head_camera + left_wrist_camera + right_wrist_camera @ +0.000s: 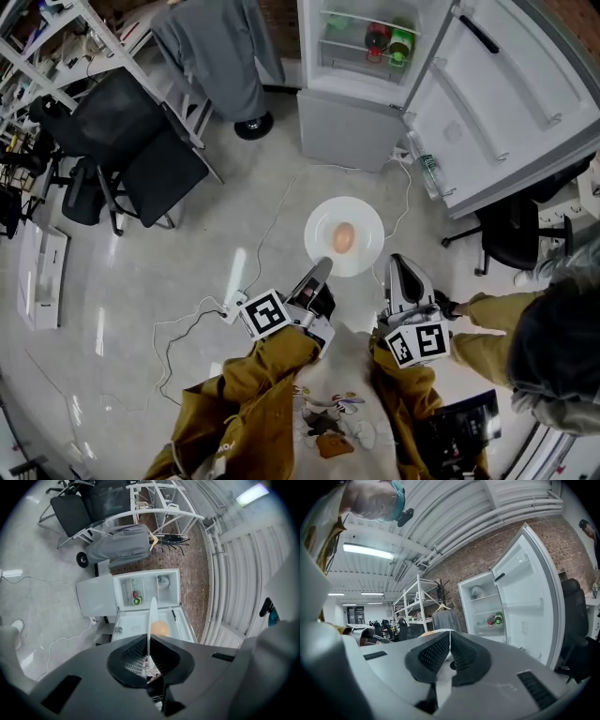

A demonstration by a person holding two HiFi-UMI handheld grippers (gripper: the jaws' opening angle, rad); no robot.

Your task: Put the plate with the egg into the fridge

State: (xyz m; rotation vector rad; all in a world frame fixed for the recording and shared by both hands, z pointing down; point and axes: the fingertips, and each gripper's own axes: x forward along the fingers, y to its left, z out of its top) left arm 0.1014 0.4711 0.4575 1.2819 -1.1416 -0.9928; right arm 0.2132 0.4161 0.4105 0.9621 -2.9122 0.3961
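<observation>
White upright fridge [352, 122] stands ahead of you, its door [506, 103] swung wide so the shelves are reachable. Short of it, the round white ceramic plate [323, 217] hangs level above the floor. Your left tongs [322, 266] and right tongs [397, 262] each clamp its near rim, probably so the brown egg [343, 237] sits centred and cannot roll.

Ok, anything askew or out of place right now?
Nothing spilled: the plate is level, gripped by the left gripper and right gripper, egg centred. Only a white cable trails across the floor ahead.
</observation>
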